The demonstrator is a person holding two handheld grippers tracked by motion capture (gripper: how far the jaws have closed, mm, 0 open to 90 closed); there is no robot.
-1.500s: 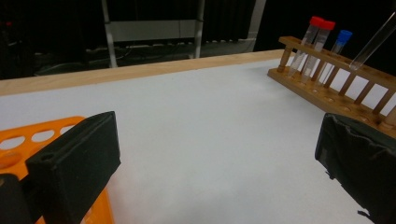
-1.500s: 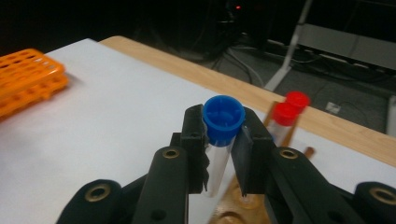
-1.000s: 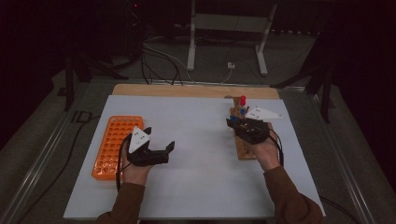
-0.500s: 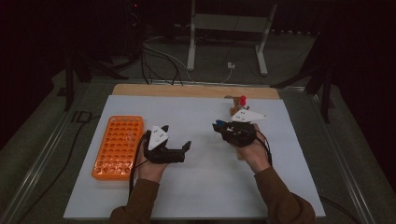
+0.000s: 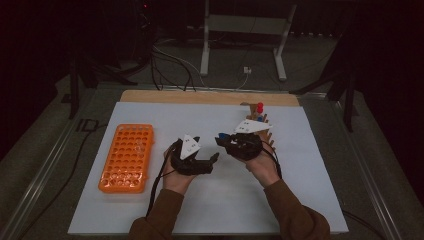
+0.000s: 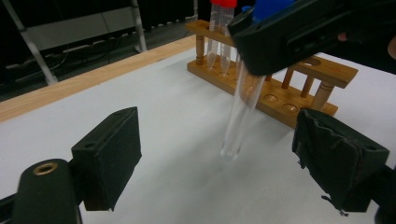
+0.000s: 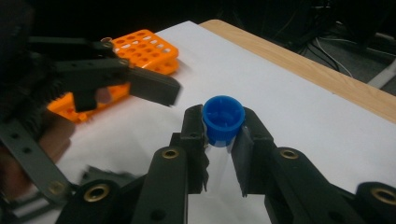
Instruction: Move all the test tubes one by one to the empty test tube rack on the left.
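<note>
A clear tube point(image 6: 238, 116) with a blue cap point(image 7: 223, 119) hangs upright above the white mat, and my right gripper point(image 7: 223, 140) is shut on it just under the cap. My left gripper point(image 6: 224, 154) faces it from the left. Its jaws have just been closing, and the tube's lower end stands between the pads point(image 6: 112, 149) without touching them. In the high view the left gripper point(image 5: 207, 148) and right gripper point(image 5: 221, 140) meet near the mat's middle. Behind them is a wooden rack point(image 6: 327, 70) holding red-capped tubes point(image 6: 219, 28).
An orange tube rack point(image 5: 127, 157) lies on the left of the white mat point(image 5: 210, 210). The wooden rack point(image 5: 267, 135) stands just right of the hands. A wooden strip point(image 5: 200, 97) borders the far edge, with a metal stand and cables beyond it.
Both hands have moved toward each other. The left gripper came right from beside the orange rack. The right gripper came left from the wooden rack with the blue-capped tube.
</note>
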